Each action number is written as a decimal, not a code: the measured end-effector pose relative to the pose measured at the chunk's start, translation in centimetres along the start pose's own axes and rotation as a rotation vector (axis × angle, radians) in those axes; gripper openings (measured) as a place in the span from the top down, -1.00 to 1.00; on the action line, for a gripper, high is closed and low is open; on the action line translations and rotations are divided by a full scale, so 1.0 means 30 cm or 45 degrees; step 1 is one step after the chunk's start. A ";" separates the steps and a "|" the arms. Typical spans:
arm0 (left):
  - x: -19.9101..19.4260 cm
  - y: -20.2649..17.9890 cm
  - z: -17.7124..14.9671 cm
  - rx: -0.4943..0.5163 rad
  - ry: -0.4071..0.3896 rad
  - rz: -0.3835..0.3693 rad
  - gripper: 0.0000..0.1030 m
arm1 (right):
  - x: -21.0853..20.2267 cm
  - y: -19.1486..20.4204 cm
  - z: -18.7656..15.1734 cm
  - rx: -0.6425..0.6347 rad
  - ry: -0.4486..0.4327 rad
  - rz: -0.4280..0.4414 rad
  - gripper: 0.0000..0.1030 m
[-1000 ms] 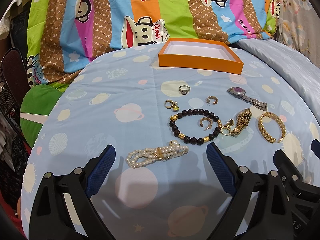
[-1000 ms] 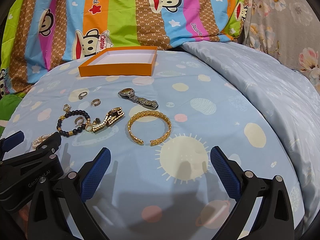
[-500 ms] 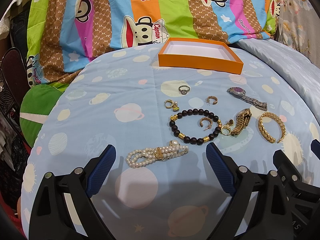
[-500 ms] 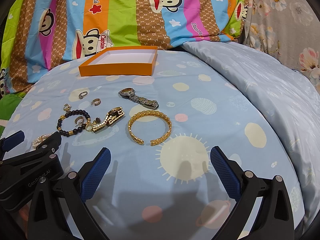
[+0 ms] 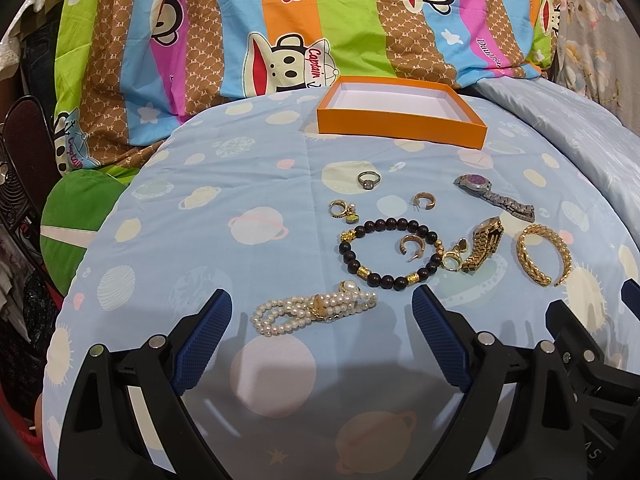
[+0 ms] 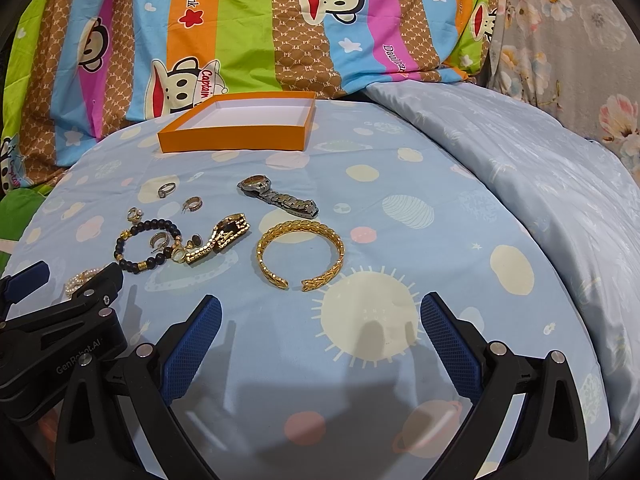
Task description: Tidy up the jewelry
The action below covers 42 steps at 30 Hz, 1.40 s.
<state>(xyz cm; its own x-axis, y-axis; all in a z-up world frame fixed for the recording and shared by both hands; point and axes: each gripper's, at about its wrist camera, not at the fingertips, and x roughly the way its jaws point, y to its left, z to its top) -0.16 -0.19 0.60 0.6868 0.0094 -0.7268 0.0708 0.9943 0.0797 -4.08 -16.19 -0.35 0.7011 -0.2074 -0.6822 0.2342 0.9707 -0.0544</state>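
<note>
The pearl bracelet [image 5: 316, 309] lay on the bed [image 5: 168, 240] just ahead of the left hand-held gripper [image 5: 320, 340], between its 2 spread, empty fingers. It looked light, limp and slippery, so I judged its gold clasp the best hold. The stiff gold bangle [image 6: 300, 254] sat just ahead of the right hand-held gripper [image 6: 320, 340], also spread wide and empty; its braided band should pinch firmly. The orange box [image 5: 400, 114] waited far ahead. Nothing had shifted since 1 second before.
</note>
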 end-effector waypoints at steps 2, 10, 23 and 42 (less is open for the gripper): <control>0.000 0.000 0.000 0.000 0.000 0.000 -0.73 | 0.000 0.000 0.000 0.000 0.000 0.000 -0.90; -0.001 0.000 0.001 0.000 0.000 -0.001 -0.73 | 0.000 0.000 0.000 0.000 0.000 0.000 -0.90; -0.007 0.021 0.001 -0.021 -0.012 -0.022 -0.73 | 0.005 -0.003 -0.006 -0.001 0.009 0.027 -0.90; 0.055 0.170 0.006 -0.131 0.101 -0.169 -0.76 | 0.158 -0.022 0.102 0.045 0.132 0.134 -0.61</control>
<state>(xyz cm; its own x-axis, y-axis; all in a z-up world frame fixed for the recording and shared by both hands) 1.47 4.88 -0.05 0.6166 -0.1187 -0.7783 0.0801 0.9929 -0.0880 1.14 -18.16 -1.31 0.6504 -0.0891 -0.7544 0.1877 0.9812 0.0460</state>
